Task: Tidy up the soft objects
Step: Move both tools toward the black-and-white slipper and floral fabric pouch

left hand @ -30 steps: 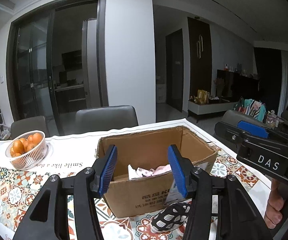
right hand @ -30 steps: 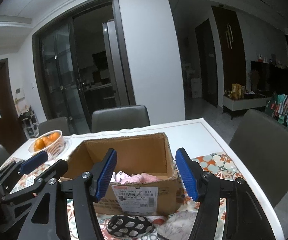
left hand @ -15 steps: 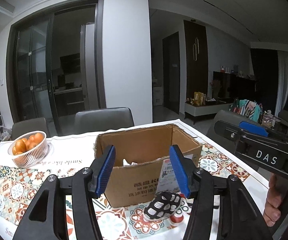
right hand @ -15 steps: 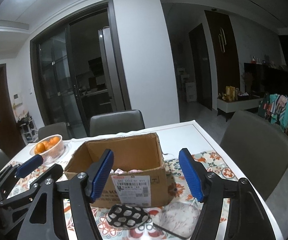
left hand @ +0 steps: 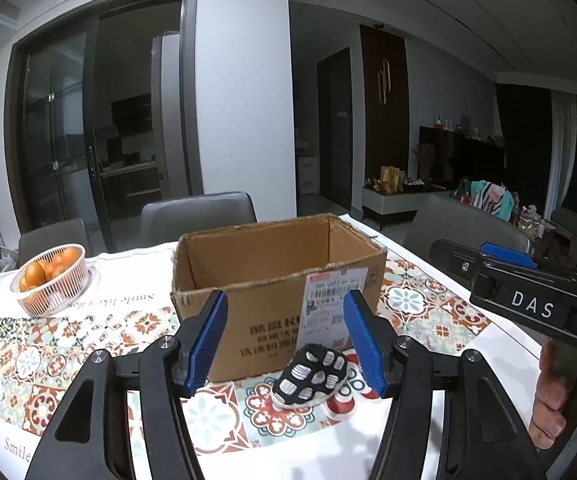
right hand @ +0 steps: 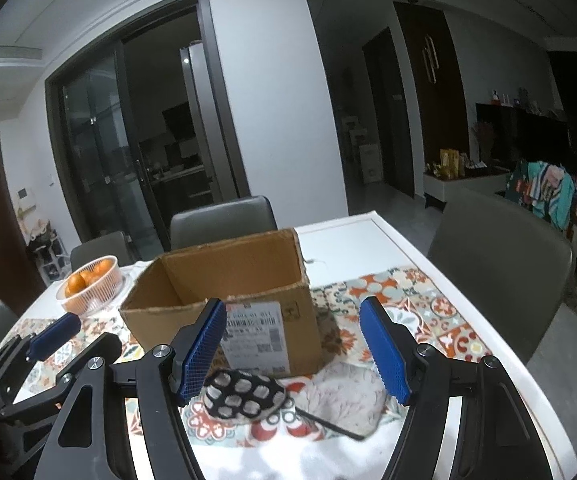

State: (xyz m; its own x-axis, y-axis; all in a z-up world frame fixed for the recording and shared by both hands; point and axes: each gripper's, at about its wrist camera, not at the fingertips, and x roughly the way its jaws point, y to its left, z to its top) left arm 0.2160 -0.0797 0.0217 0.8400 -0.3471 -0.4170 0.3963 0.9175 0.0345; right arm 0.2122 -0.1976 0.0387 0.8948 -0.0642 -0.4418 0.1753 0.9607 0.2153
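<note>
Left wrist view: left gripper low centre of frame, jaws opening, nothing pressed between the blue pads. Black-and-white spotted soft piece lying on the bench just below centre, framed between the fingers but untouched, right in front of the cardboard box. Compared with a second back, box sits farther off and its contents no longer visible over the rim; spotted piece now fully exposed. Fruit basket at left, right gripper at right edge with a hand on its handle.

Right wrist view: right gripper lower centre, wide apart and empty. Spotted piece near the left pad at lower centre; pale fluffy cloth beside it, lower right of centre, a dark cord trailing across its lower edge. Box behind both, mid-frame. Drawn back from the box since a second ago, with jaws wider.

Likely meaning: one drop-off done, next pickup being lined up, two soft pieces left outside the box.
</note>
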